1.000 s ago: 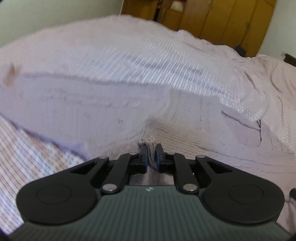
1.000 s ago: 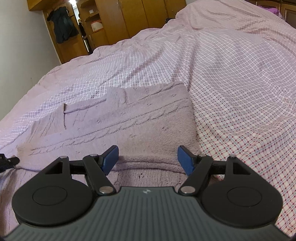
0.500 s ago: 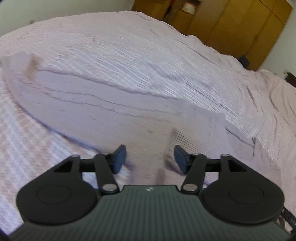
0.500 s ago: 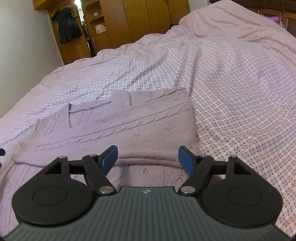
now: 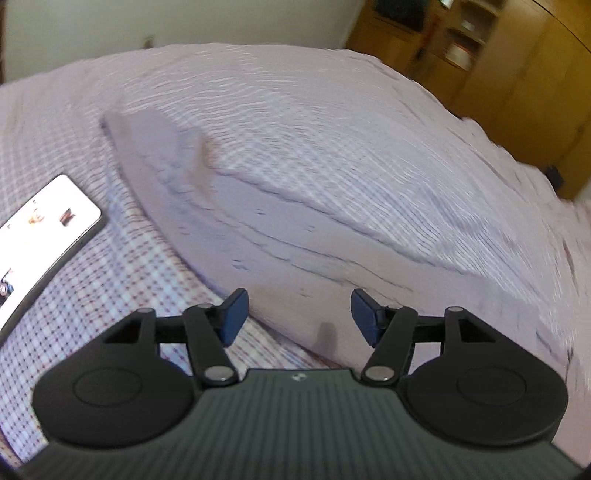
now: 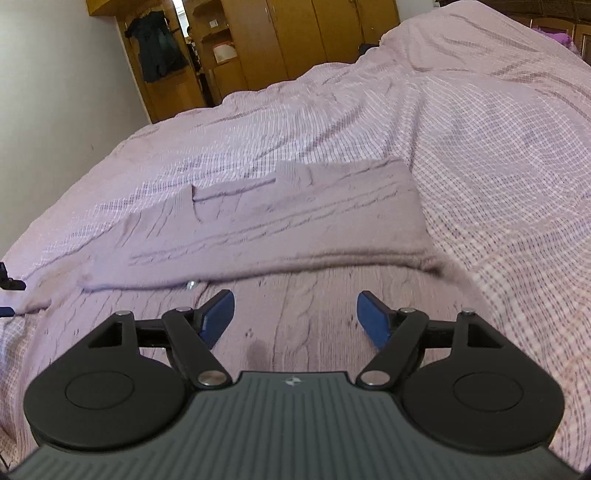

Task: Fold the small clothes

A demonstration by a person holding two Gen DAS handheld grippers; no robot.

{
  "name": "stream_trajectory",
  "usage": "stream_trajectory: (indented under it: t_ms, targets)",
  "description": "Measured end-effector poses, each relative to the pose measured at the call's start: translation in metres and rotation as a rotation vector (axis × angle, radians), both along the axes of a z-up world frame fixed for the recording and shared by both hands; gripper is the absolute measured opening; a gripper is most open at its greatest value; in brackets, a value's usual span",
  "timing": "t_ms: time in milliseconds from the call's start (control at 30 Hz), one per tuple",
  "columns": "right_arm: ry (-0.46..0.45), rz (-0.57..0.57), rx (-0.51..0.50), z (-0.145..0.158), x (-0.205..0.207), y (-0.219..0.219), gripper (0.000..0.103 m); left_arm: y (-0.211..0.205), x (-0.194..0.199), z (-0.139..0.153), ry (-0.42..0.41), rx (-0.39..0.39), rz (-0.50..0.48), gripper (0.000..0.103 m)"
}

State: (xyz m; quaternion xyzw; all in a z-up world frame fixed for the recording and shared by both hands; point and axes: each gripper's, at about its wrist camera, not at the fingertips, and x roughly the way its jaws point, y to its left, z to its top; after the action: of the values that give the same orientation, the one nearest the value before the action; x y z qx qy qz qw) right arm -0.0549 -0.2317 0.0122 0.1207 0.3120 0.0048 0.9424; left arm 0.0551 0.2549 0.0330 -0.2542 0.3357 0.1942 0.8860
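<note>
My left claw (image 5: 295, 314) and right claw (image 6: 295, 317) are black with blue pads (image 6: 373, 319); the sweater (image 6: 295, 218) is plain mauve cable knit; the bed cover (image 6: 498, 155) is pale pink with a fine red-and-white check; the wardrobe (image 6: 295, 33) is honey-brown wood; the phone (image 5: 37, 236) glows white.
</note>
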Motion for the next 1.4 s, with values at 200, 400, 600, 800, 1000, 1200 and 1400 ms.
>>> stream_trajectory:
  t_ms: [200, 400, 600, 800, 1000, 1200, 1400]
  targets:
    - [0.034, -0.019, -0.011, -0.004, -0.009, 0.002, 0.079, 0.030, 0.002, -0.019, -0.057, -0.143, 0.158, 0.063]
    - [0.064, -0.033, -0.034, -0.009, -0.009, 0.010, 0.079, 0.049, 0.012, -0.023, -0.125, -0.192, 0.209, 0.063]
    - [0.074, -0.020, -0.064, -0.010, -0.004, 0.023, 0.079, 0.064, 0.021, -0.029, -0.172, -0.213, 0.210, 0.063]
    - [0.079, -0.015, -0.071, -0.012, -0.001, 0.030, 0.080, 0.064, 0.029, -0.030, -0.199, -0.139, 0.151, 0.032]
    - [0.072, -0.009, -0.062, -0.011, -0.001, 0.033, 0.080, 0.070, 0.020, -0.029, -0.268, -0.161, 0.106, 0.013]
    - [0.069, -0.012, -0.041, -0.010, -0.001, 0.029, 0.080, 0.050, 0.008, -0.003, -0.359, -0.137, 0.048, 0.013]
    - [0.063, -0.011, -0.025, -0.008, -0.003, 0.026, 0.080, 0.021, -0.001, 0.022, -0.424, -0.138, -0.036, 0.013]
